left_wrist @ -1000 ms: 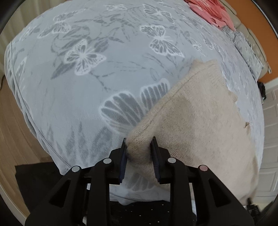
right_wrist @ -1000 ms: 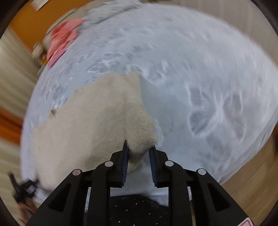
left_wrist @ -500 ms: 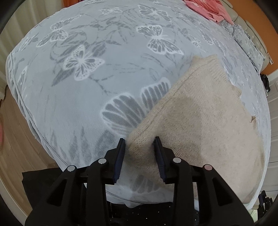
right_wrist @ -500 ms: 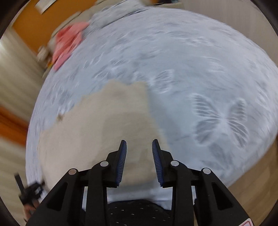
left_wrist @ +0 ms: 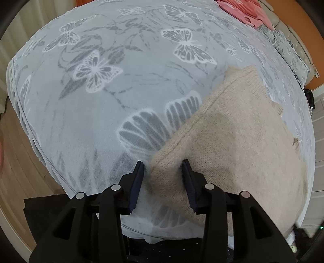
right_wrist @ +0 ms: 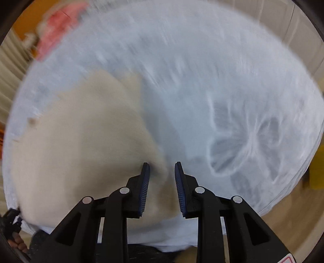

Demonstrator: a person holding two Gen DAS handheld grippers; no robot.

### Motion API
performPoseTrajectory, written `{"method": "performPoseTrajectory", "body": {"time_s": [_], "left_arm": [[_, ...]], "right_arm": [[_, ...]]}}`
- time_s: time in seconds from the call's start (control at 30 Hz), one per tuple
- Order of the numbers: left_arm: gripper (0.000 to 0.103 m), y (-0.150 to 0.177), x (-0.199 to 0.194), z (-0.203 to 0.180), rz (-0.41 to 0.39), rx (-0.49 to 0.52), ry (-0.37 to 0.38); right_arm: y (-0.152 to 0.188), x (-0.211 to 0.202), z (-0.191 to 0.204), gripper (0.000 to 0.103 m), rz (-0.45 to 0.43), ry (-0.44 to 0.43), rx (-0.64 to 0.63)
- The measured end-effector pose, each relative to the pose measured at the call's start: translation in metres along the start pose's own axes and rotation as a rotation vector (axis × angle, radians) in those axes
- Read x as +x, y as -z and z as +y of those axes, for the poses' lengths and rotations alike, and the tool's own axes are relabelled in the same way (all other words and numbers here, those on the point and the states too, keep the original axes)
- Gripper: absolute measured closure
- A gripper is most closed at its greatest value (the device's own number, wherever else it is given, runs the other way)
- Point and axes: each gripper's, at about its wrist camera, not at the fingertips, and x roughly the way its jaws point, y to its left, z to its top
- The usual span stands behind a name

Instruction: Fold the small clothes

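Sweater corner between left tongs

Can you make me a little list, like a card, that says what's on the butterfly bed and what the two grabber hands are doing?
bed cover: grey butterfly blanket
main garment: beige knitted sweater, lying flat on the blanket
other clothes: pink clothes at the far end of the bed
left gripper: open, a sweater corner between its fingers
right gripper: open, over the sweater's edge
right view: blurred
fold: not yet visible
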Motion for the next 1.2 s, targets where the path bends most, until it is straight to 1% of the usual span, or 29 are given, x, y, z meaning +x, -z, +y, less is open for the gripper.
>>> {"method": "performPoseTrajectory", "body": {"time_s": [0.03, 0.07, 0.1, 0.13, 0.17, 0.2, 0.23, 0.27, 0.33, 0.37, 0.4, 0.43, 0.5, 0.53, 0.6, 0.63, 0.7, 0.8, 0.87, 0.9, 1.0, 1.03, 1.1, 1.13, 1.17, 1.2], "left_arm": [[0.064, 0.000, 0.000, 0.001, 0.002, -0.003, 0.005], [0.064, -0.001, 0.000, 0.002, 0.005, -0.007, 0.013], [0.064, -0.002, 0.000, 0.004, 0.007, -0.011, 0.019], [0.064, -0.002, 0.000, 0.005, 0.007, -0.013, 0.028], [0.063, -0.001, 0.000, 0.006, 0.006, -0.009, 0.029], [0.063, -0.001, 0.001, 0.005, 0.004, -0.006, 0.028], [0.063, -0.001, 0.001, 0.004, 0.001, -0.002, 0.023], [0.062, 0.000, 0.001, 0.003, -0.001, 0.003, 0.020], [0.061, -0.001, 0.001, 0.002, -0.002, 0.003, 0.013], [0.061, -0.001, 0.001, 0.002, -0.001, -0.004, 0.017], [0.061, -0.001, 0.001, 0.003, 0.000, -0.009, 0.022], [0.061, -0.001, 0.001, 0.004, 0.001, -0.014, 0.030], [0.061, -0.002, 0.001, 0.005, 0.004, -0.017, 0.039], [0.061, -0.002, 0.002, 0.005, 0.007, -0.016, 0.042], [0.060, -0.003, 0.002, 0.006, 0.011, -0.012, 0.048], [0.060, -0.004, 0.003, 0.007, 0.012, -0.013, 0.051], [0.058, -0.004, 0.004, 0.008, 0.010, -0.017, 0.056], [0.054, -0.005, 0.004, 0.007, 0.003, -0.032, 0.062], [0.054, -0.007, 0.003, 0.011, 0.005, -0.092, 0.084], [0.054, -0.009, 0.001, 0.016, 0.009, -0.128, 0.107], [0.054, -0.011, 0.002, 0.026, 0.030, -0.198, 0.163], [0.054, -0.012, 0.003, 0.028, 0.038, -0.207, 0.176], [0.054, -0.013, 0.004, 0.026, 0.038, -0.187, 0.163], [0.054, -0.012, 0.003, 0.023, 0.037, -0.178, 0.152], [0.057, -0.012, 0.003, 0.020, 0.034, -0.168, 0.135], [0.061, -0.012, 0.001, 0.019, 0.032, -0.167, 0.130]], "right_arm": [[-0.001, 0.001, -0.009, 0.079, 0.001, -0.013, 0.045], [-0.004, -0.005, -0.013, 0.077, -0.013, -0.036, 0.095], [-0.006, -0.016, -0.012, 0.077, -0.042, -0.044, 0.114], [-0.007, -0.032, -0.002, 0.076, -0.095, -0.055, 0.100], [-0.007, -0.042, 0.010, 0.076, -0.116, -0.084, 0.076], [-0.009, -0.048, 0.027, 0.076, -0.119, -0.128, 0.039], [-0.009, -0.052, 0.056, 0.076, -0.107, -0.187, -0.027], [-0.008, -0.053, 0.079, 0.076, -0.092, -0.225, -0.090], [-0.006, -0.044, 0.136, 0.078, -0.045, -0.301, -0.234], [-0.003, -0.035, 0.167, 0.080, -0.019, -0.325, -0.282], [-0.002, -0.021, 0.198, 0.083, 0.016, -0.338, -0.336], [-0.001, -0.009, 0.217, 0.083, 0.032, -0.328, -0.369], [-0.002, 0.024, 0.259, 0.083, 0.067, -0.262, -0.449], [0.002, 0.034, 0.268, 0.083, 0.074, -0.225, -0.477], [0.000, 0.041, 0.277, 0.083, 0.046, -0.185, -0.518], [-0.004, 0.041, 0.280, 0.083, 0.057, -0.182, -0.516], [-0.007, 0.040, 0.277, 0.084, 0.077, -0.194, -0.514], [0.000, 0.039, 0.274, 0.085, 0.075, -0.222, -0.522], [0.000, 0.032, 0.269, 0.085, 0.088, -0.234, -0.491], [-0.001, 0.024, 0.268, 0.082, 0.082, -0.244, -0.462], [-0.001, -0.004, 0.265, 0.083, 0.021, -0.318, -0.422], [-0.001, -0.008, 0.271, 0.085, 0.009, -0.317, -0.440], [0.001, -0.004, 0.284, 0.086, 0.007, -0.271, -0.504], [0.002, 0.008, 0.291, 0.086, 0.029, -0.229, -0.534], [0.003, 0.024, 0.293, 0.086, 0.068, -0.199, -0.539], [0.004, 0.033, 0.291, 0.088, 0.081, -0.200, -0.531]]}}
